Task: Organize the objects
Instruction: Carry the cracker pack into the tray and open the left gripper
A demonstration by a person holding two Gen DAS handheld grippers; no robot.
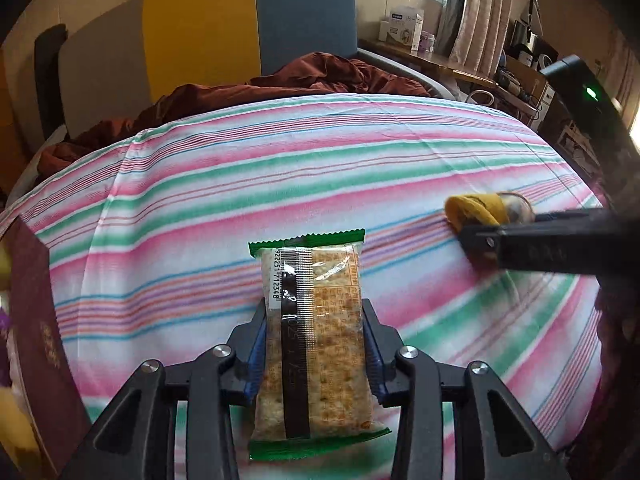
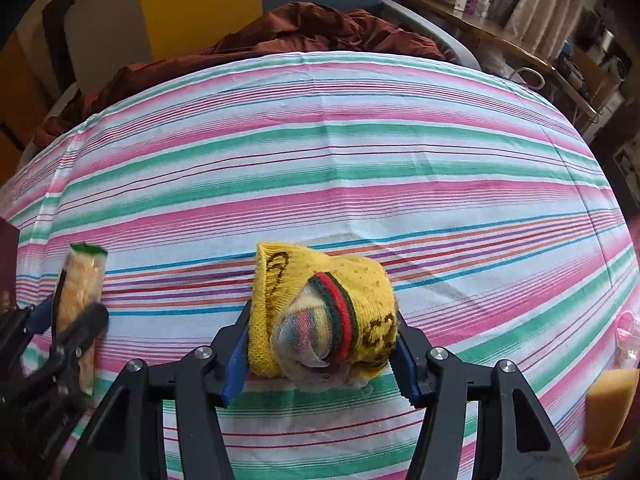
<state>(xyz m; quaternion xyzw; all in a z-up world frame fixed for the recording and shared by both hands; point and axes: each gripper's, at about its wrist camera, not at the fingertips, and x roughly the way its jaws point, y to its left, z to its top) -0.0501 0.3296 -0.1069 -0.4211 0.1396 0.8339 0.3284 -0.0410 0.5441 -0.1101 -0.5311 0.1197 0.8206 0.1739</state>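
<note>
A clear snack packet (image 1: 312,280) with green ends and crackers inside sits between the blue pads of my left gripper (image 1: 314,312), which is shut on its middle just above the striped sheet (image 1: 320,160). In the right wrist view the same packet (image 2: 80,276) shows edge-on at the far left. A rolled yellow sock (image 2: 320,280) with a red and green band is clamped in my right gripper (image 2: 322,324), both pads pressing its sides. From the left wrist view the sock (image 1: 480,206) lies at the right, by a black finger (image 1: 540,240) of the right gripper.
A dark red booklet (image 1: 36,320) stands at the left edge. A rust-brown blanket (image 1: 280,80) is bunched at the far end by the yellow and blue headboard (image 1: 240,32). A yellow sponge (image 2: 612,396) and a pink item (image 2: 626,324) lie at the right edge.
</note>
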